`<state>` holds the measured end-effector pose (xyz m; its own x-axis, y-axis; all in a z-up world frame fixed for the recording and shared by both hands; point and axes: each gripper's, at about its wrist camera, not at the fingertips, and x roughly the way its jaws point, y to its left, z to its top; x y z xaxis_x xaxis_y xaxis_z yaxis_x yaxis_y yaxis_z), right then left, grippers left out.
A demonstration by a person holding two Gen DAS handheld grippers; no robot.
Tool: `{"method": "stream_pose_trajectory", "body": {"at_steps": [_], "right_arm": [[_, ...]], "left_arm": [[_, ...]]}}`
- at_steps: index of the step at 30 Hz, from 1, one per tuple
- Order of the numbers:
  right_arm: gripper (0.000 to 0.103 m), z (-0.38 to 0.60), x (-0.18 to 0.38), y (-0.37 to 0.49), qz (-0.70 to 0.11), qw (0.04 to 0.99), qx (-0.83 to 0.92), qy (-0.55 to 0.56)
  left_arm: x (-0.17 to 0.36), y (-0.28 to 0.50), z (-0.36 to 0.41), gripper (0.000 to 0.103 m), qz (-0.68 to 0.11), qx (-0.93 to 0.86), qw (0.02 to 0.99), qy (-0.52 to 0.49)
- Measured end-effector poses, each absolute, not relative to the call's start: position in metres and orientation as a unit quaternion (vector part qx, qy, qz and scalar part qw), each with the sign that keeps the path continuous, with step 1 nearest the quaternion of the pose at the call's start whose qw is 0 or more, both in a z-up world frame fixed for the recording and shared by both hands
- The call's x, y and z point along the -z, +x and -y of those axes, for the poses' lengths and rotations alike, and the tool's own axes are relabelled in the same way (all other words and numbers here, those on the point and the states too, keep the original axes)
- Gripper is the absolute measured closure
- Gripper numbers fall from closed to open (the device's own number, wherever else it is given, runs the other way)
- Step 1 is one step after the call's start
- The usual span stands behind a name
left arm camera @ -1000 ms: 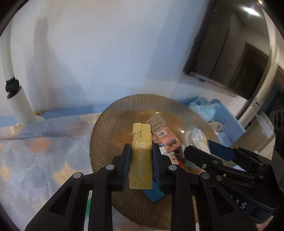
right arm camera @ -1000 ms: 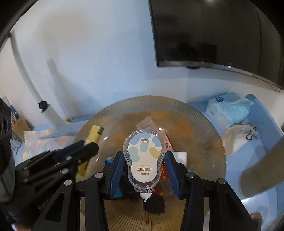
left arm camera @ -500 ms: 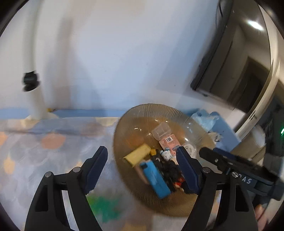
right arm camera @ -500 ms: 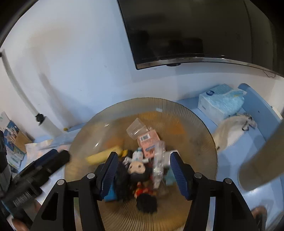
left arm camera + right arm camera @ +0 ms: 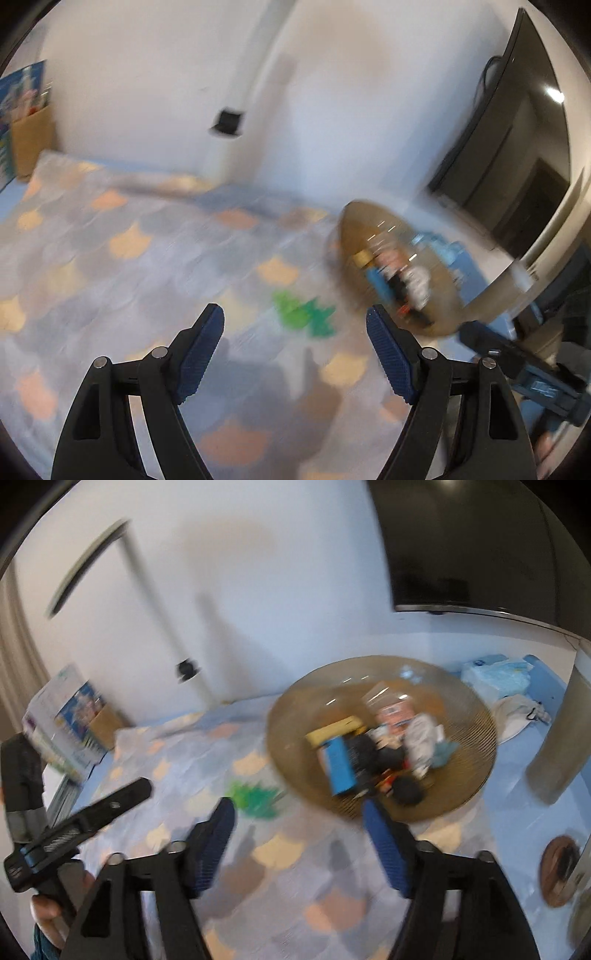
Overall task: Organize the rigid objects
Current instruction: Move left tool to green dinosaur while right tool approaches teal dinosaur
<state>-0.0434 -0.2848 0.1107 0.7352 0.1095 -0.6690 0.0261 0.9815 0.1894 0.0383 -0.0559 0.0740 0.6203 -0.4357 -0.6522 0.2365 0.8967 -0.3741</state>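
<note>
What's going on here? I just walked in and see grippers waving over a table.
A person is sorting small items into a brown ribbed bowl. Both the left gripper and right gripper are open and empty. A green toy lies on the patterned cloth beside the bowl, not yet collected.

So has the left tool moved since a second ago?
Yes. The left tool has pulled back and swung left: the bowl, then centered under it, now sits off to the right.

A dark wall screen hangs above a patterned cloth, tissue pack nearby.
</note>
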Motion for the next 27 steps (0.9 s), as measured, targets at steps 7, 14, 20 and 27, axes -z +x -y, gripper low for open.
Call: {"method": "stream_pose_trajectory", "body": {"at_steps": [7, 14, 20, 27], "right_arm": [[0.014, 0.231, -0.045, -0.063, -0.374, 0.927, -0.019, 0.004], [0.014, 0.239, -0.018, -0.054, -0.394, 0.919, -0.007, 0.015], [0.014, 0.242, -0.012, -0.049, -0.413, 0.910, -0.009, 0.022], [0.014, 0.240, -0.012, -0.049, -0.416, 0.909, -0.011, 0.013]], "left_arm": [[-0.024, 0.015, 0.036, 0.025, -0.407, 0.126, 0.902, -0.069], [-0.017, 0.011, 0.036, 0.025, -0.405, 0.128, 0.903, -0.064], [-0.016, 0.010, 0.035, 0.025, -0.408, 0.123, 0.902, -0.066], [-0.013, 0.012, 0.032, 0.025, -0.417, 0.127, 0.897, -0.081]]}}
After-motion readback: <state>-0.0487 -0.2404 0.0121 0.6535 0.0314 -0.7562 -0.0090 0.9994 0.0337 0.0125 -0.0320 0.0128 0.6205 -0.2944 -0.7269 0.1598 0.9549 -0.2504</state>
